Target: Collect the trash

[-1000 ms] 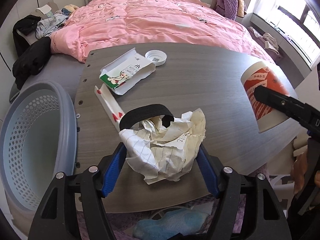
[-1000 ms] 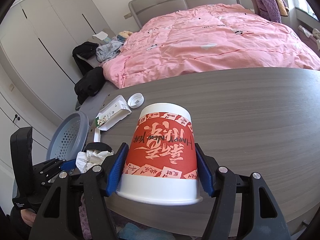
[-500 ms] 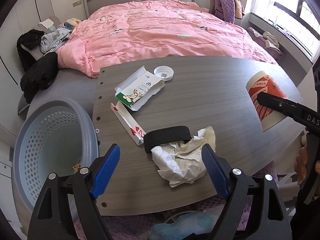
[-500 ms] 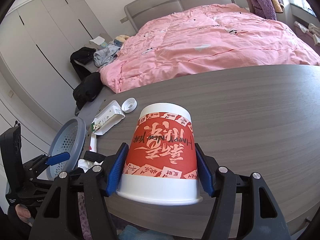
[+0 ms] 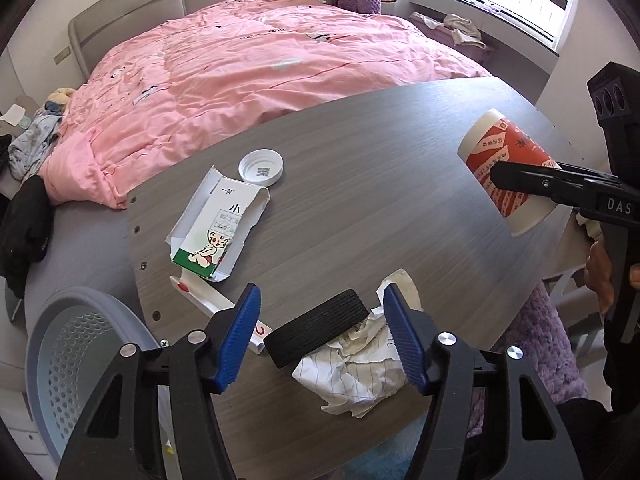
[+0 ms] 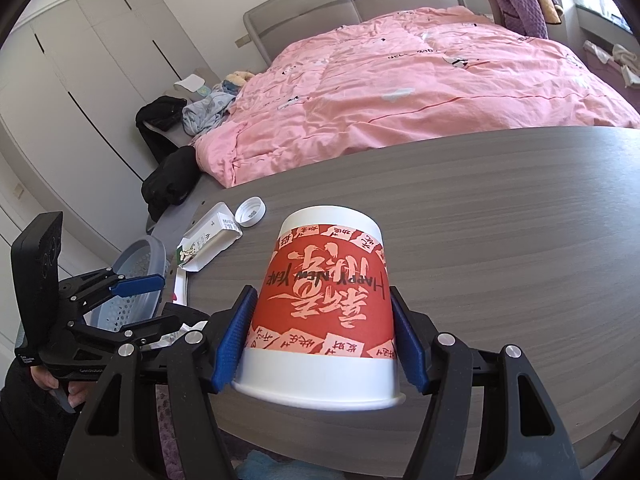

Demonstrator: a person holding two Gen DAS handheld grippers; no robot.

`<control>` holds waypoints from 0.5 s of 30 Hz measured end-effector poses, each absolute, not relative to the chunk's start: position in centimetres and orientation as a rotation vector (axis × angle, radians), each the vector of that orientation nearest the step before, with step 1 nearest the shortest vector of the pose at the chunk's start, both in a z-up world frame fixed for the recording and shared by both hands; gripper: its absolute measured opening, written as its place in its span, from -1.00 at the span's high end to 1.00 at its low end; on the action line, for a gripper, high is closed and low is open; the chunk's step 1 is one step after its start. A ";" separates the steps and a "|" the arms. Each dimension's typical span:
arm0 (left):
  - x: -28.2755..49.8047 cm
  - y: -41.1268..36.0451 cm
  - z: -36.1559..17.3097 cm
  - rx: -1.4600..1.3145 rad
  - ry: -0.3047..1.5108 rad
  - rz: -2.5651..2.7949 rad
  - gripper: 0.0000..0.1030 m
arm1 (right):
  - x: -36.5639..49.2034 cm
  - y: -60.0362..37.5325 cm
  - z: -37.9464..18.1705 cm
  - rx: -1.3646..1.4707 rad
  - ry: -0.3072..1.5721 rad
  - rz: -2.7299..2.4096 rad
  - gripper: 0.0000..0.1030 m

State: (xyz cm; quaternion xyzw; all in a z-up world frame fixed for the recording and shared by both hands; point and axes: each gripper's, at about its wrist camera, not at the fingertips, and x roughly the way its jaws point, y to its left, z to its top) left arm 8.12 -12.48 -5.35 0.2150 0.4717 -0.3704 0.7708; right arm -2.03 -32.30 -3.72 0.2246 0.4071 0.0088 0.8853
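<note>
Grey wood-grain bench (image 5: 380,184) carries the trash. The left claw (image 5: 320,336) hangs with its blue pads (image 5: 240,336) spread apart over the near edge, gripping nothing. Between and below them lie crumpled paper (image 5: 360,376) and a black ribbed band (image 5: 320,326) that rests on the paper's far side; the paper's near part overhangs the bench edge. A long white strip (image 5: 204,300) with red marks runs under the left pad, so its near end is partly hidden. Beyond it, towards the left edge, sit a torn carton (image 5: 216,228) and, touching its far flap, a white lid (image 5: 261,166). A perforated basket (image 5: 76,356) stands off the left edge, cut off by the claw's frame.

The right claw (image 6: 322,340) is clamped on a red and white cup (image 6: 324,300), held upside down over the near edge; its rim points at the camera, so the inside cannot be seen.
</note>
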 end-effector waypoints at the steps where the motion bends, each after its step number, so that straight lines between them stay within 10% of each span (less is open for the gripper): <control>1: 8.4 -12.4 -5.6 0.464 1.036 -0.816 -0.10 | -2.0 -32.4 -3.8 0.468 0.848 0.017 -0.22; 15: 9.3 -12.0 -6.7 0.410 1.115 -0.870 0.75 | -1.9 -32.4 -4.0 0.471 0.852 0.018 -0.22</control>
